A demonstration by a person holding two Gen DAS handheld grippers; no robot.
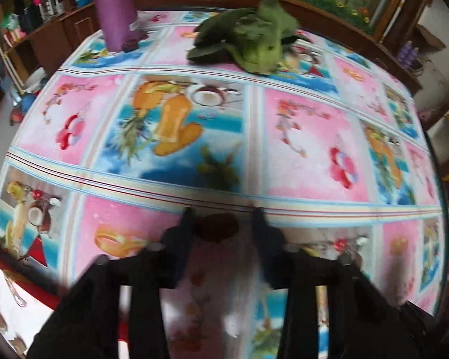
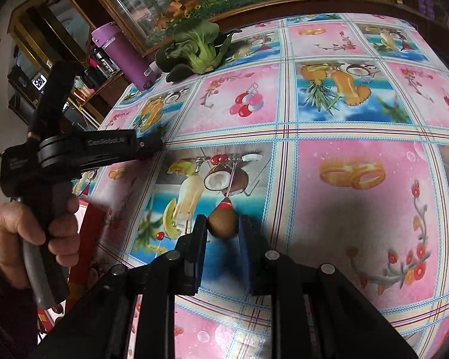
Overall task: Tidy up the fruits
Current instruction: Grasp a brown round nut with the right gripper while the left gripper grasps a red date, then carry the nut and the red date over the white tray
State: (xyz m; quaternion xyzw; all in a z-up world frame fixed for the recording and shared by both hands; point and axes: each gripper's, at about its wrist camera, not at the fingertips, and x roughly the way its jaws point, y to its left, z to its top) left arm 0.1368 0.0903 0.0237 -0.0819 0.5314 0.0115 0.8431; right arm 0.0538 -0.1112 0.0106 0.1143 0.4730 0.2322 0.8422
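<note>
My right gripper (image 2: 223, 224) is shut on a brown fuzzy kiwi (image 2: 221, 225), which it holds above the fruit-print tablecloth (image 2: 329, 113). A small dark red fruit (image 1: 217, 227) lies between the fingers of my left gripper (image 1: 223, 215). It rests against the left finger, and a strip of cloth shows between it and the right finger, so the jaws stand wider than the fruit. This view is motion-blurred. In the right wrist view the left gripper (image 2: 160, 143) reaches in from the left, held by a hand (image 2: 30, 233), and the red fruit is hidden there.
A green bok choy (image 1: 248, 39) (image 2: 197, 48) lies at the far side of the table beside a tall purple bottle (image 1: 115, 9) (image 2: 125, 56). A red box edge (image 2: 86, 239) sits at the table's near left. Wooden shelves and a framed picture stand behind.
</note>
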